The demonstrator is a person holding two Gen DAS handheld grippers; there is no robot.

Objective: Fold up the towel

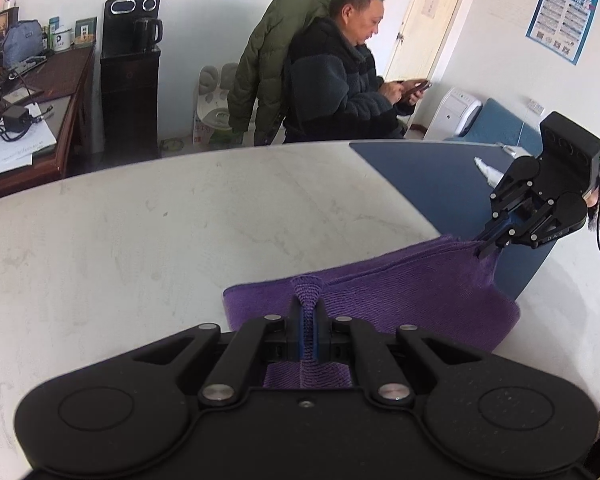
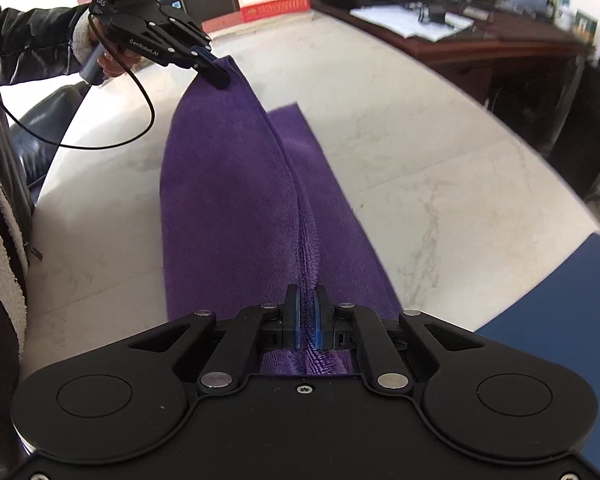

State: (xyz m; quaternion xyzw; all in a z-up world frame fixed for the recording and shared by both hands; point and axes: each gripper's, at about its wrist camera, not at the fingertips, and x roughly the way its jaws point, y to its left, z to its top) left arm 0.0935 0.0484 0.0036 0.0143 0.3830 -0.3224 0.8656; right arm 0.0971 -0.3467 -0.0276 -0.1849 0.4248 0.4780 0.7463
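Note:
A purple towel (image 2: 236,184) stretches lengthways across the pale marble table (image 2: 400,140), its near long edge lifted off the surface between both grippers. My left gripper (image 1: 309,316) is shut on one corner of that edge, the cloth bunched between its blue pads. In the right wrist view the same left gripper (image 2: 216,74) pinches the far corner. My right gripper (image 2: 308,316) is shut on the other corner, a seam of towel pressed between its pads. From the left wrist view, the right gripper (image 1: 486,250) holds the towel (image 1: 400,300) at the far right.
A blue mat (image 1: 432,184) lies on the table's far right part. A seated person in a dark fleece (image 1: 336,84) looks at a phone behind the table. A wooden desk (image 2: 500,44) with papers and a printer stands beyond. A cable (image 2: 112,136) hangs from the left gripper.

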